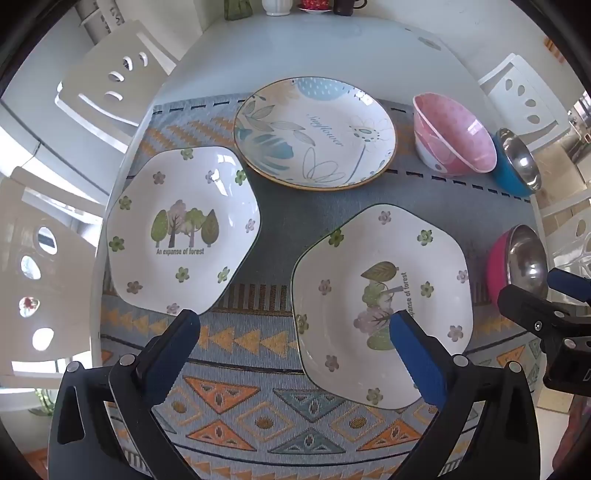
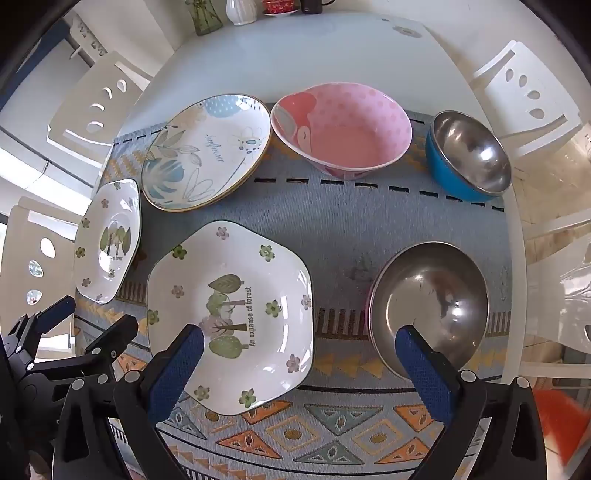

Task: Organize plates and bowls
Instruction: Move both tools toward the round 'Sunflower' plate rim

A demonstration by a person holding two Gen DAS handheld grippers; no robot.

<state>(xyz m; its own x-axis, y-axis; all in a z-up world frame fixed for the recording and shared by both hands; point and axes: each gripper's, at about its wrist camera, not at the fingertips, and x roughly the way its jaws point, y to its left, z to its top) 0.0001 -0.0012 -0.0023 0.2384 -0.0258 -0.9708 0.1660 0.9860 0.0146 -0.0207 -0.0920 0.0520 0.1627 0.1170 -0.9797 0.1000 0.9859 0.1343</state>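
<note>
While both tools hang spread wide above the counter with nothing between their blue pads, all the crockery lies untouched on a patterned cloth (image 1: 258, 406) that covers the near part of the white counter (image 1: 295, 40). Two six-sided plates printed with trees and small flowers sit nearest: the left forest plate (image 1: 184, 229) reaches toward the cloth's left edge, and the right forest plate (image 1: 380, 299) lies near the middle of the cloth's near half, apart from the first. Behind them, toward the cloth's far edge, rests the round sunflower plate (image 1: 314, 133), which seems to have a second rim under it, though that is hard to tell. Just to its right stands the pink bowl (image 2: 341, 129), close beside the plate. Further right along the far edge is the blue steel bowl (image 2: 469, 155), near the cloth's far right corner. Nearer, along the right edge, stands the pink steel bowl (image 2: 428, 306), well apart from the right forest plate. The left tool (image 1: 291, 328) hovers over the gap between the two forest plates, one pad over the right plate's centre. The right tool (image 2: 299, 347) hovers between the right forest plate and the pink steel bowl. White chairs (image 1: 110, 81) stand around the counter, and a vase (image 2: 240, 11) and cups stand at its far end
</note>
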